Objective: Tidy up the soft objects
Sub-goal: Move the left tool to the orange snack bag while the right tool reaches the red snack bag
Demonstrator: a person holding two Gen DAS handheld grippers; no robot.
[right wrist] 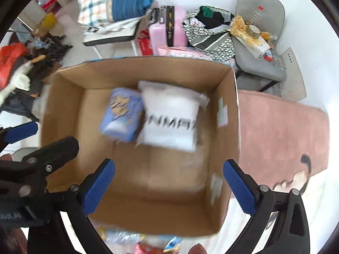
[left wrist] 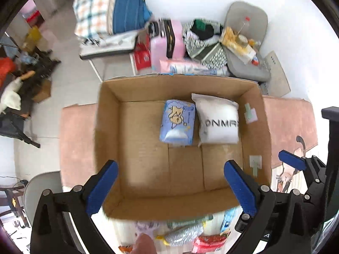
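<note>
An open cardboard box [left wrist: 110,127] stands on a pink table; it also shows in the right wrist view [right wrist: 63,110]. Inside, at the far right, lie a light blue soft pack [left wrist: 178,122] and a white pack with black letters [left wrist: 218,122], side by side and touching. They also show in the right wrist view, the blue pack [right wrist: 121,114] and the white pack [right wrist: 171,116]. My left gripper [left wrist: 171,188] is open and empty above the box's near part. My right gripper [right wrist: 169,188] is open and empty above the box's near edge. Several soft packets [left wrist: 186,232] lie in front of the box.
The pink tabletop [right wrist: 275,131] extends right of the box. Behind the table stand a grey chair [left wrist: 245,42] with clutter, a pink suitcase [left wrist: 167,40], a patterned bag [left wrist: 203,40] and a chair with folded bedding [left wrist: 110,6]. Clutter lies on the floor at left.
</note>
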